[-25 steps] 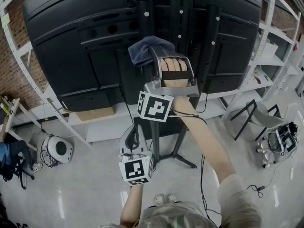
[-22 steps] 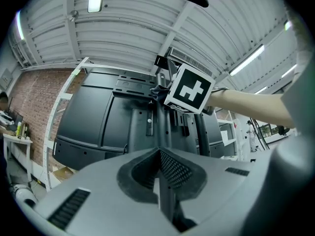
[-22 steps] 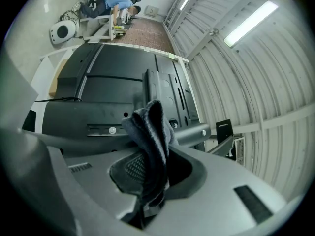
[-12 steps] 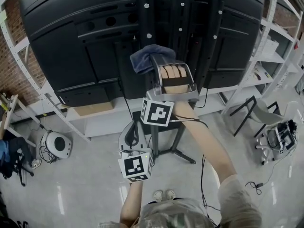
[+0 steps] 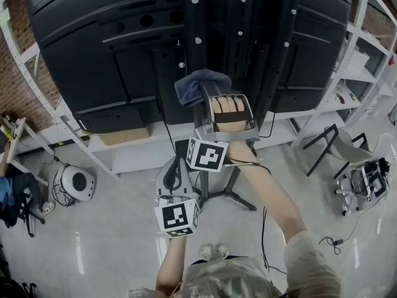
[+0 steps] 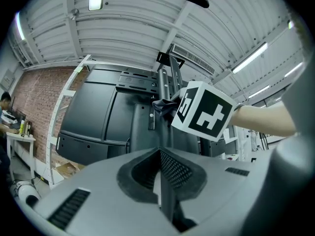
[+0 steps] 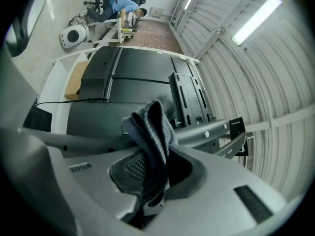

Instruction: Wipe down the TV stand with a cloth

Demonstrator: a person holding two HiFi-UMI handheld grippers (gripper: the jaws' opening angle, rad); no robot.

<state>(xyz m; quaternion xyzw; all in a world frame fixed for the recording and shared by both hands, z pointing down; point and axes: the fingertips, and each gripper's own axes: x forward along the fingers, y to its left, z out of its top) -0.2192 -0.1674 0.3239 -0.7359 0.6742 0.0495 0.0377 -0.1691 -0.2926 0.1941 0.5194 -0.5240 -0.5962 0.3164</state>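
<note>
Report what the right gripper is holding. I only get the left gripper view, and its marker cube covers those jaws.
Observer: The right gripper view shows the right gripper shut on a blue-grey cloth, which is folded between the jaws.
Operator: Say where the cloth sits on the stand.
Observer: In the head view its bunched end lies over the TV stand's black upright column. I cannot confirm that they actually touch.
Operator: Place my left gripper against the right one.
Observer: In the head view the left gripper hangs lower than the right gripper, nearer the person and clear of the cloth.
</note>
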